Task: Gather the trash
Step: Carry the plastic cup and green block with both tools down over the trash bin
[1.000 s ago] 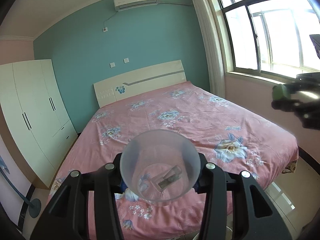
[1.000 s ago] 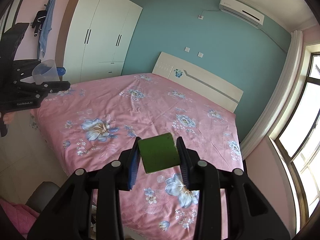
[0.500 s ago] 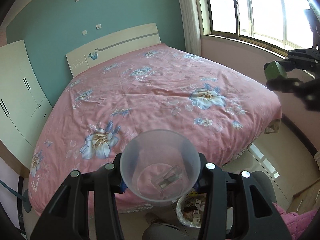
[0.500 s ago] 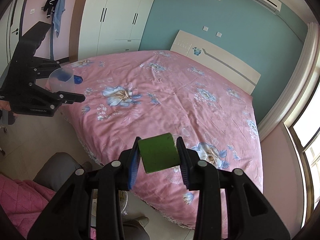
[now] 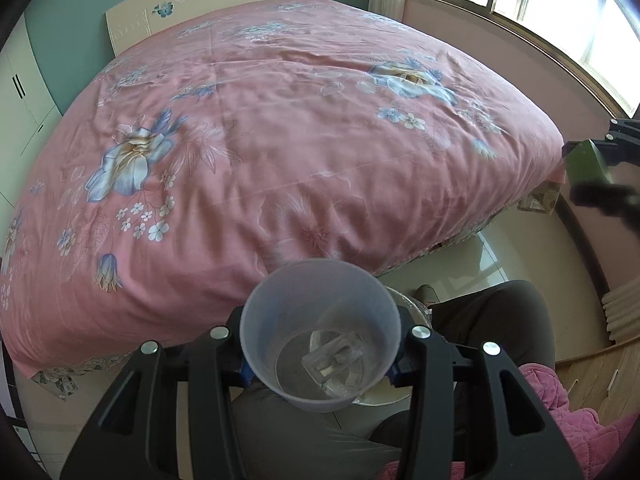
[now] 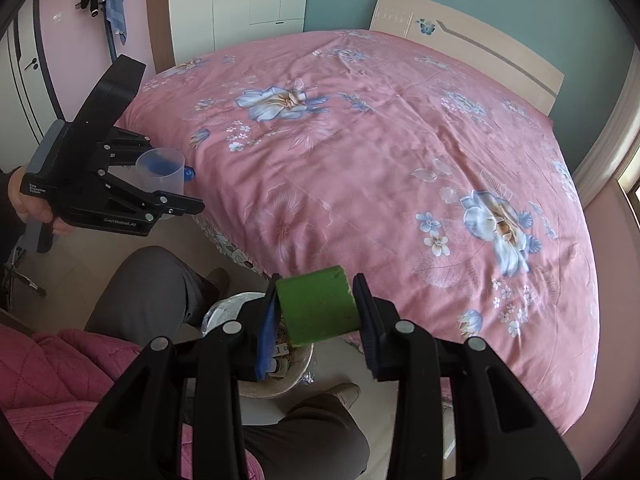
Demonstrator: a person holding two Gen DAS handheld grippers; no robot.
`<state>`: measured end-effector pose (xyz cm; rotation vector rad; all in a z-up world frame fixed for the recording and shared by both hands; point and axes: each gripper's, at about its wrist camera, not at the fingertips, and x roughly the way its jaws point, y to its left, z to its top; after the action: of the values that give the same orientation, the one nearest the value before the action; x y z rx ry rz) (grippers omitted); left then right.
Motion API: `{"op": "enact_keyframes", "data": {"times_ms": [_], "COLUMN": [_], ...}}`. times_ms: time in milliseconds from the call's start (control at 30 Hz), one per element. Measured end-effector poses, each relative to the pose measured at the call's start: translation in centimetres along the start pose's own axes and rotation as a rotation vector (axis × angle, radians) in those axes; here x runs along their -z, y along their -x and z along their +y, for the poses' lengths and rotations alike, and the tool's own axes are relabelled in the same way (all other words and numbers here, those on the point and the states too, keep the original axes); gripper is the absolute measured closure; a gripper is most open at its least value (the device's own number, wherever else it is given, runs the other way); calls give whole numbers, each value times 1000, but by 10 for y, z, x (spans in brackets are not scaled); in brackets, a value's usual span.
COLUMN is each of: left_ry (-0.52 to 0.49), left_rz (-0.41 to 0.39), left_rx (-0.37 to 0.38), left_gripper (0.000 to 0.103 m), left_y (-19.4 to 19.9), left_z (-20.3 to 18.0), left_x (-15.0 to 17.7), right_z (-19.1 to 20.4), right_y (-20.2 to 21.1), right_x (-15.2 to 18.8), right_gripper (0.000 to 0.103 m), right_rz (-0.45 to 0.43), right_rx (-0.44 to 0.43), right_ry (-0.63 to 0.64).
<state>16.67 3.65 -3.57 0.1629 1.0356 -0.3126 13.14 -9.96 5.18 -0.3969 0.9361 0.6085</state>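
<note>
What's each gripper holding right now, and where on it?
Left gripper clamps the clear plastic cup across its side walls. Right gripper pinches the green block by its two opposite ends.

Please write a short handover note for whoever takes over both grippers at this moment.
Left gripper: shut on the clear plastic cup, held over the person's lap, at the rim of the trash bin.
Right gripper: shut on the green block, held above the trash bin.
The trash bin stands on the floor between the person's legs, at the foot of the pink bed; it already holds some litter.
Done: both items picked up and carried near the bin.
Left: release the green block and the cup into the bin. No other loose trash shows on the bed.
</note>
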Motion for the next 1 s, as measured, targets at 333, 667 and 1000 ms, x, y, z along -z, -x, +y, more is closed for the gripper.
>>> {"op": "enact_keyframes", "data": {"times_ms": [333,667,1000], "left_ry": [55,89,144], "left_rz": [179,331,439], "left_rx": [30,71,115], "left_gripper": [55,55,55], "left_y": [-87,-164,-226], "left_z": [-1,-16,-31], "left_x": [40,74,93], "right_z": [10,34,38], "right_y": [-100,-178,-243], "right_x": [49,91,122], "right_gripper": [66,66,66], "right_rz": [163,305,409], "right_rx": [-114,-160,-239], "right_ry": [-86,-102,-202]}}
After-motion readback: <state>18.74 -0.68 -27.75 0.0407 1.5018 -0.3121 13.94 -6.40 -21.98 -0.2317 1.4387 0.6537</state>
